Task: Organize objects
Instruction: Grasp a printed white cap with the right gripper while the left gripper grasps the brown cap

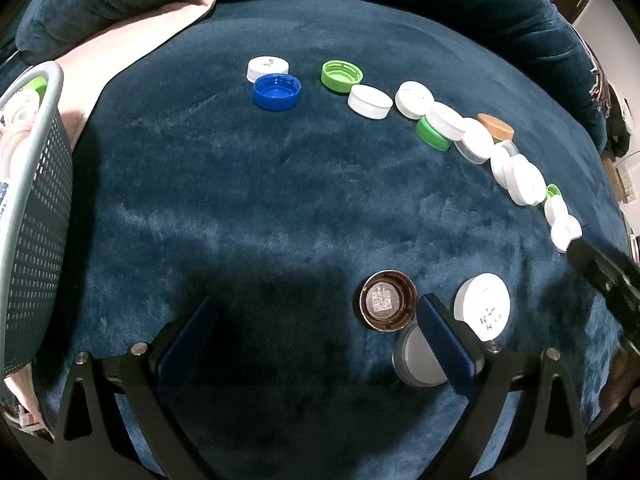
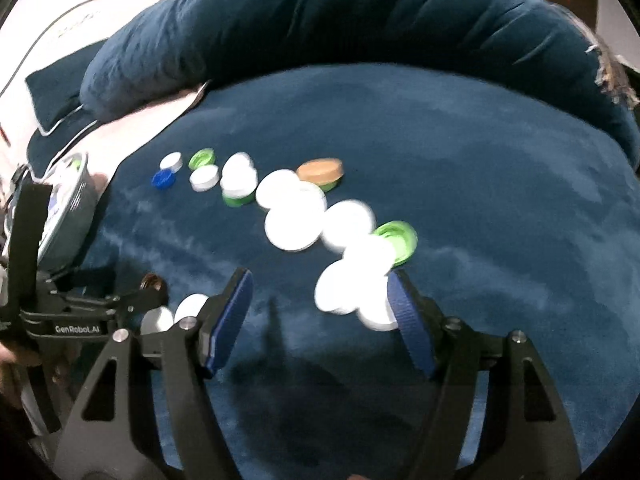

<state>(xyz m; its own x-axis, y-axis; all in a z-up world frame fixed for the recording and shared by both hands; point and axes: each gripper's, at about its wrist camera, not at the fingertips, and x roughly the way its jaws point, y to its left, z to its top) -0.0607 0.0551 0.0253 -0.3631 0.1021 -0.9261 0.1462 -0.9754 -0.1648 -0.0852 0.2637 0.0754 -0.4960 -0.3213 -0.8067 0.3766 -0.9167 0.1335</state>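
Observation:
Many bottle caps lie on a dark blue plush surface (image 1: 240,200). In the left wrist view a blue cap (image 1: 277,92), a white cap (image 1: 267,68), a green cap (image 1: 342,75) and a curved row of white caps (image 1: 472,136) lie far ahead. My left gripper (image 1: 316,316) is open and empty; a brown cap (image 1: 386,306), a grey cap (image 1: 416,358) and a white cap (image 1: 482,306) lie by its right finger. My right gripper (image 2: 320,296) is open, with blurred white caps (image 2: 344,288) just inside its right finger. An orange cap (image 2: 320,170) lies farther off.
A grey perforated basket (image 1: 36,216) holding caps stands at the left, also in the right wrist view (image 2: 70,200). A blue cushion (image 2: 320,20) bounds the far side. A pink cloth (image 1: 120,44) lies at the back left. The other gripper's body (image 2: 60,320) is at the left.

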